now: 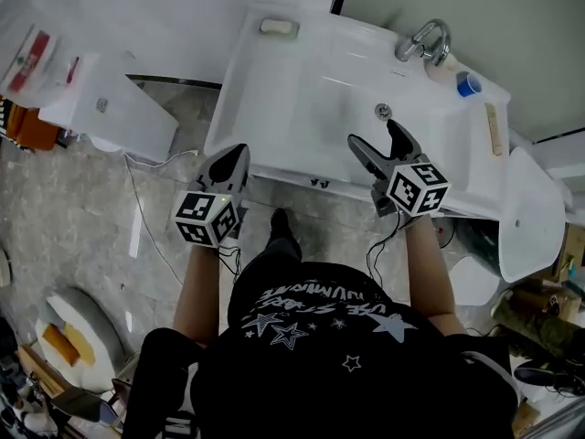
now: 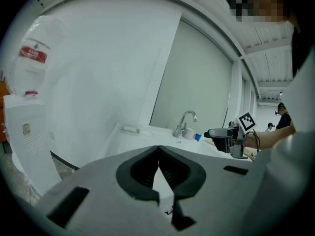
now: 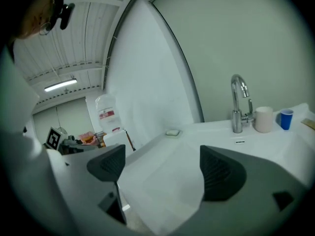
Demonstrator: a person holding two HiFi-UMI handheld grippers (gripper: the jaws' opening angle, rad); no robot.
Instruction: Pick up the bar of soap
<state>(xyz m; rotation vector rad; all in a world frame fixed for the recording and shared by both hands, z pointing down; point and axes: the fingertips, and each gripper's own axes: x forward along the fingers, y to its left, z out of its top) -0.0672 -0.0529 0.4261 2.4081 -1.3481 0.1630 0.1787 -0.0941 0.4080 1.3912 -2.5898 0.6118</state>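
The pale bar of soap (image 1: 279,27) lies in a small dish at the far left corner of the white sink (image 1: 274,108). It shows small in the left gripper view (image 2: 131,129) and the right gripper view (image 3: 172,132). My left gripper (image 1: 237,156) hovers at the sink's front left edge, shut with nothing between its jaws. My right gripper (image 1: 378,138) is over the basin's front right, open and empty. Both are well short of the soap.
A chrome tap (image 1: 426,40) stands at the back of the sink, with a white cup (image 3: 264,119) and a blue cup (image 1: 468,83) beside it. A drain (image 1: 383,111) sits in the basin. A white appliance (image 1: 110,108) stands left of the sink.
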